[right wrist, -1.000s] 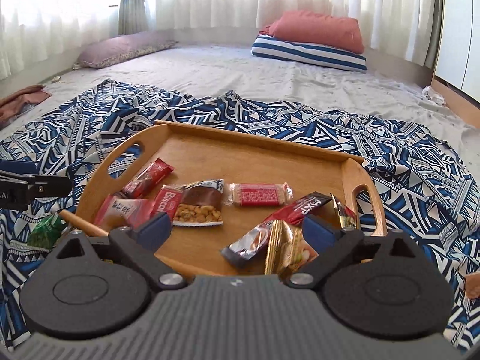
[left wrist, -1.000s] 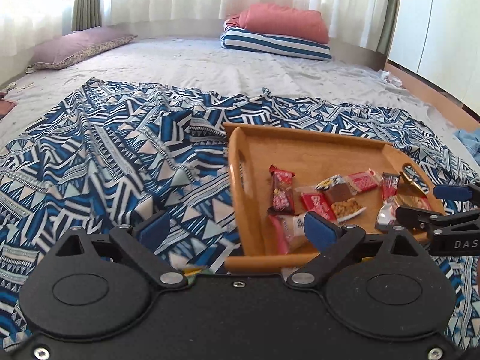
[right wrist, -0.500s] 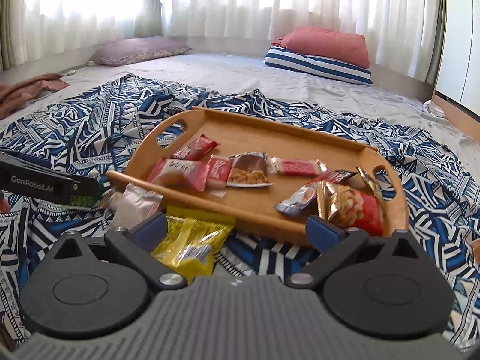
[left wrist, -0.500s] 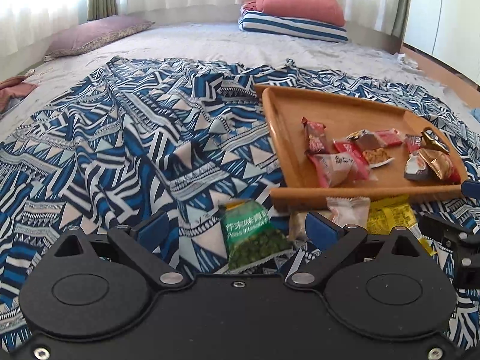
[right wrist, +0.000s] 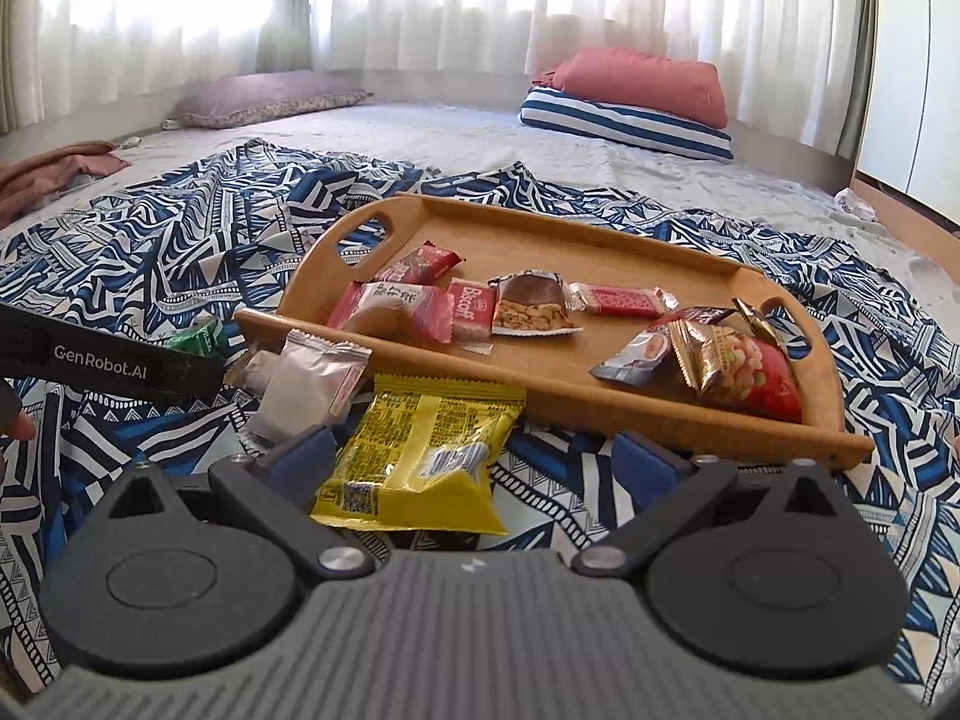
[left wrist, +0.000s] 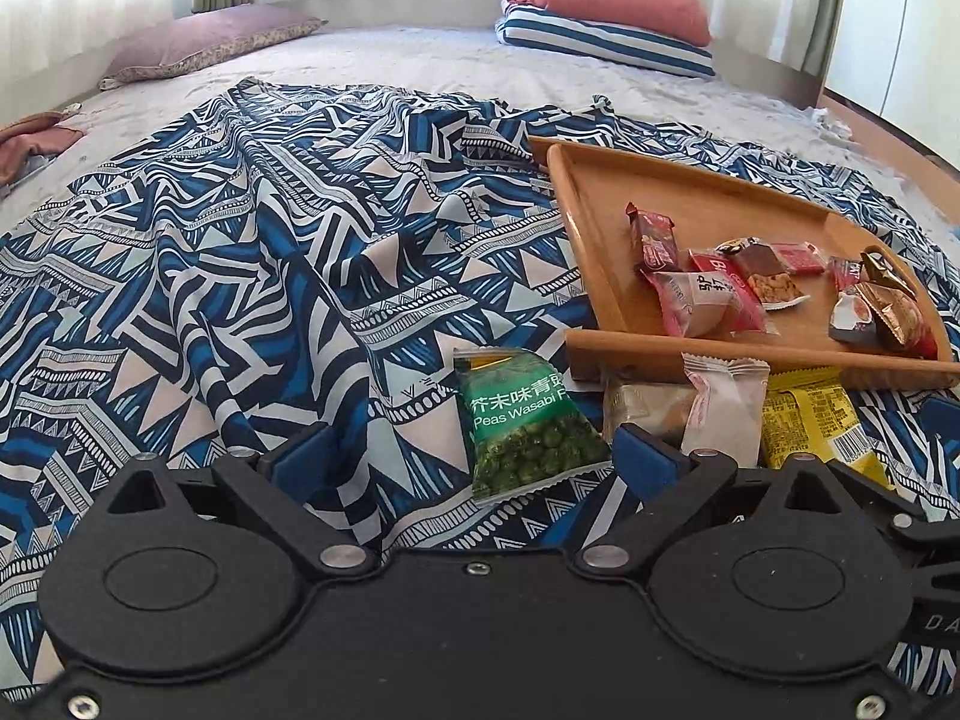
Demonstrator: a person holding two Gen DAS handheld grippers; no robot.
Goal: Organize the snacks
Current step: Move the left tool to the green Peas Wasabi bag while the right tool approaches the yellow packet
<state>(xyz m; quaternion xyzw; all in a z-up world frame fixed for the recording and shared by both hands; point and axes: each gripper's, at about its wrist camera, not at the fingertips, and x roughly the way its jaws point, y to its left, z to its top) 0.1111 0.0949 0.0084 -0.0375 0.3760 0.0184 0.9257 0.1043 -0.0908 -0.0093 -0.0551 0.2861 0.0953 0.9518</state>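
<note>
**Snacks partly in the wooden tray, four packets loose on the blanket before it**

Left wrist view: The snacks lie in two groups. The left gripper (left wrist: 474, 450) hangs low over the blue-and-white patterned blanket (left wrist: 240, 276), its blue fingers (left wrist: 300, 456) spread wide with nothing between the pads. A green wasabi peas packet (left wrist: 525, 420) lies on the blanket just ahead of the gap, nearer the right finger. Past the right finger sit a brownish packet (left wrist: 645, 408), a pale pink packet (left wrist: 723, 402) and a yellow packet (left wrist: 816, 420), all close against the near rim of the wooden tray (left wrist: 750, 354). The tray lies ahead and to the right of the fingers, holding several red and brown wrappers. Part of the right gripper shows at the lower right edge.

Right wrist view: The right gripper (right wrist: 474, 456) also has its fingers (right wrist: 648, 459) wide apart and grasps nothing. The yellow packet (right wrist: 420, 456) lies on the blanket between them, closer to the left finger. The pale pink packet (right wrist: 312, 384) rests just beyond the left finger, leaning on the yellow one. The tray (right wrist: 660, 414) stretches ahead, with a Biscoff packet (right wrist: 474, 315), a nut bar (right wrist: 531, 306) and a red peanut bag (right wrist: 744, 369) inside. The left gripper's arm (right wrist: 108, 354) reaches in from the left, the green packet (right wrist: 198, 339) partly hidden behind it.
</note>
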